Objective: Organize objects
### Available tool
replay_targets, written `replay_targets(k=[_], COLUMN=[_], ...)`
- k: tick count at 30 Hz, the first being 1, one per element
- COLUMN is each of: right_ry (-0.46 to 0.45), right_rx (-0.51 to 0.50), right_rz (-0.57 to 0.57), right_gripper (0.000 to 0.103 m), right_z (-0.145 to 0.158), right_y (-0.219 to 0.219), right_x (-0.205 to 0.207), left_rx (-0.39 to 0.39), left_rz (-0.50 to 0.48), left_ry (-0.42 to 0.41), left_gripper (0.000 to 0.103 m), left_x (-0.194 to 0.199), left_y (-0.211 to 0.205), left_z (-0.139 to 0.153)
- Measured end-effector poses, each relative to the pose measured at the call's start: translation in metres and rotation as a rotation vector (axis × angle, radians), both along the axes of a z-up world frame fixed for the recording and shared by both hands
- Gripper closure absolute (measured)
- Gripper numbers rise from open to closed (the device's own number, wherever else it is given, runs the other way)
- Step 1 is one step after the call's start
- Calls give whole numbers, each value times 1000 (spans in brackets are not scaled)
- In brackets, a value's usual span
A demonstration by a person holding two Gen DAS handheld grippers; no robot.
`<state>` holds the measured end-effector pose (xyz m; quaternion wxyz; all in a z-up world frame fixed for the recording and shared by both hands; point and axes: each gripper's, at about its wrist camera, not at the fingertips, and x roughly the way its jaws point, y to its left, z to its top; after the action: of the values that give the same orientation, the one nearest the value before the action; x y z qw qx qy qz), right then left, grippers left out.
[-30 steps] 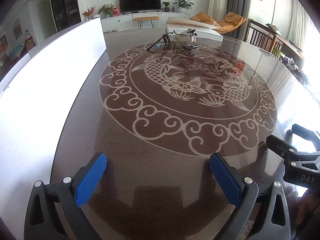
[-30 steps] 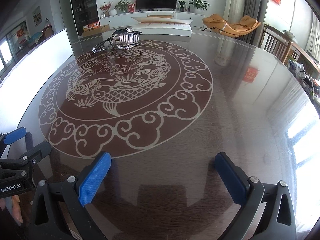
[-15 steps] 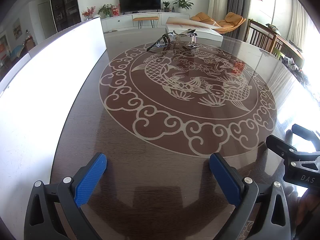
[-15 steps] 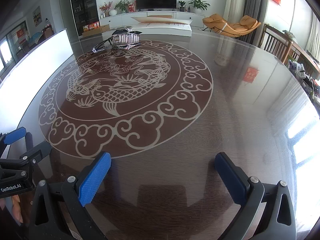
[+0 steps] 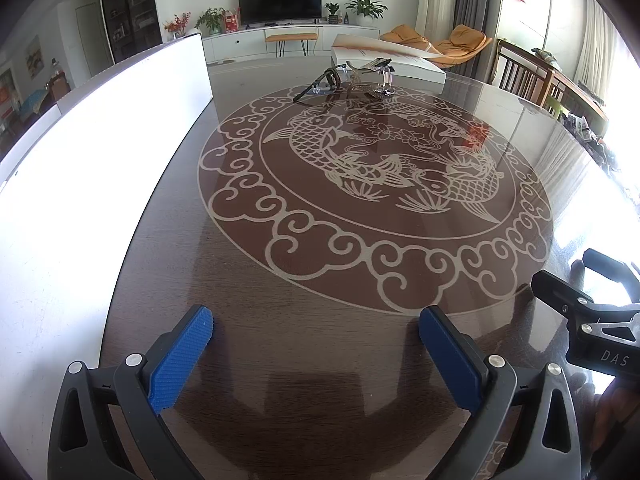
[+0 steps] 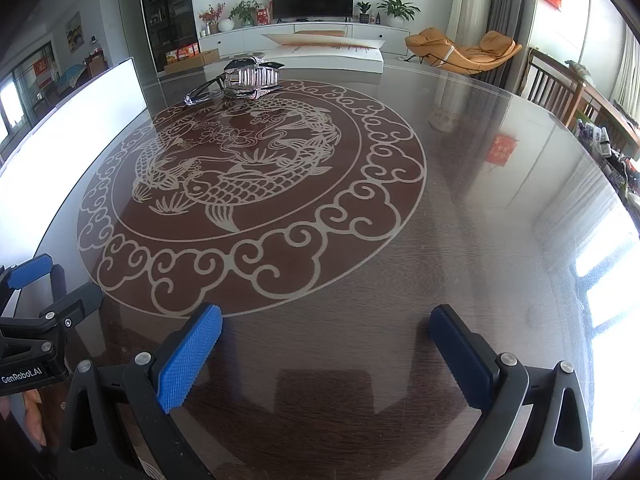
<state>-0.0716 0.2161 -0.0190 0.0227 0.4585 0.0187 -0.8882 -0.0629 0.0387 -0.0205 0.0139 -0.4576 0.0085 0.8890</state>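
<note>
Two grippers low over a big dark table [image 5: 320, 360] with a fish picture on it. Left gripper [image 5: 316, 344] at the bottom of the left view, blue fingers wide apart, nothing between them. Right gripper [image 6: 326, 344] the same, at the bottom of the right view. Far off near the top: dark glasses [image 5: 318, 84] touching a clear shiny stand [image 6: 254, 78].

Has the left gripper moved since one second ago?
No. The left gripper stays open at the same spot against the table's cloud border; the glasses far beyond also keep their place.
</note>
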Motion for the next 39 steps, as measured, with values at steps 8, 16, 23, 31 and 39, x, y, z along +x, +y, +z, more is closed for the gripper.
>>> replay_targets(k=[8,16,23,31,39], right_ry=[0,-2,-2,-1,14], right_rx=[-1,-1,1,6,-10], right_rz=[0,-2,33,154,101], right_gripper=[0,0,0,0,8], right_z=[0,0,-1,-3,-2], right_y=[1,0,-20,-97,-109], right_x=[0,-2,-73,-192,-258], left_rx=[-5,0,-2,-2,-2], left_rz=[21,-10,-18,-18,-18], left_ry=[-1,-2,-1,-1,-1], left_gripper=[0,0,0,0,0], left_x=[-33,-40,-39,-39,-39], left_y=[-16,-23,-22,-22,-22], left_z=[0,0,0,0,0])
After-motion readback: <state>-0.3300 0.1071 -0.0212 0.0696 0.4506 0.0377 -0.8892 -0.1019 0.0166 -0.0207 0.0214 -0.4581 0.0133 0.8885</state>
